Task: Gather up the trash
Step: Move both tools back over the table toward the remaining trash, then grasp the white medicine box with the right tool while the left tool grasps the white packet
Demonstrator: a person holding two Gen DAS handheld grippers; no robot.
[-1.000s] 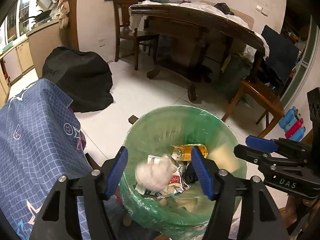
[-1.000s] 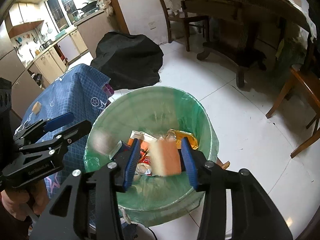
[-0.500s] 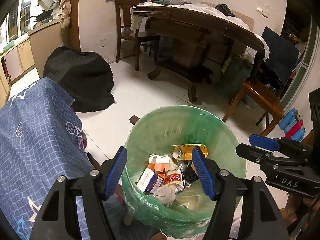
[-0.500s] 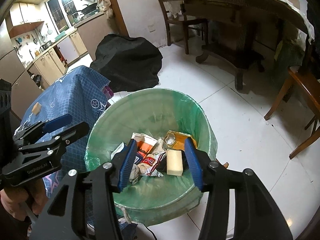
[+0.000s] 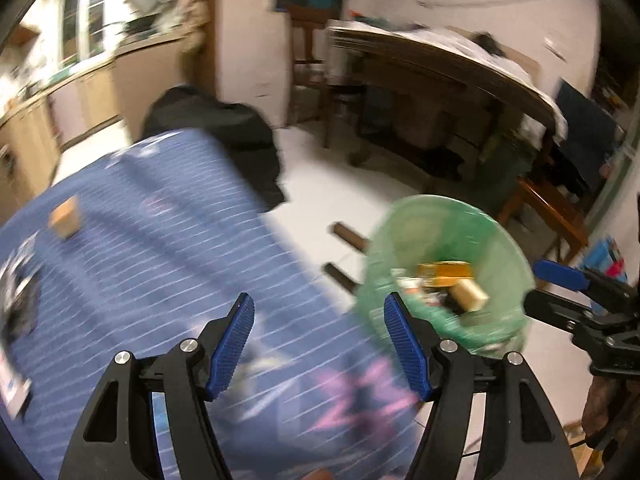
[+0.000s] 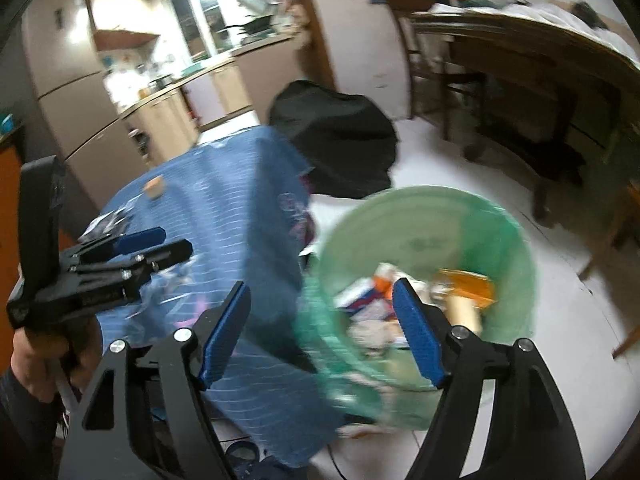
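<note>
My left gripper [image 5: 319, 320] is open and empty above the blue checked tablecloth [image 5: 160, 260]. Its view is blurred. The right gripper [image 6: 320, 300] hangs over the table's edge beside the green-lined bin [image 6: 420, 208]. Its jaws are opening with nothing between them. In the bin [image 5: 420, 208] lie a beige sponge block [image 5: 472, 294], a yellow packet [image 5: 444, 270] and other wrappers. On the cloth sit a small tan block [image 5: 64, 216] [image 6: 154, 186] and a dark wrapper [image 5: 18, 304]. Each view shows the other gripper: the right [image 5: 548, 292] and the left [image 6: 168, 242].
A black bag [image 6: 332, 132] lies on the white floor behind the table. A dark wooden dining table [image 5: 440, 68] with chairs fills the back right, and a wooden stool [image 5: 552, 208] stands near the bin. Kitchen cabinets [image 6: 160, 120] line the far left. A hand [image 6: 36, 360] holds the left gripper.
A white wad and the beige sponge block dropped into the bin. The right jaws widened. Both grippers swung left, from over the bin toward the blue table.
</note>
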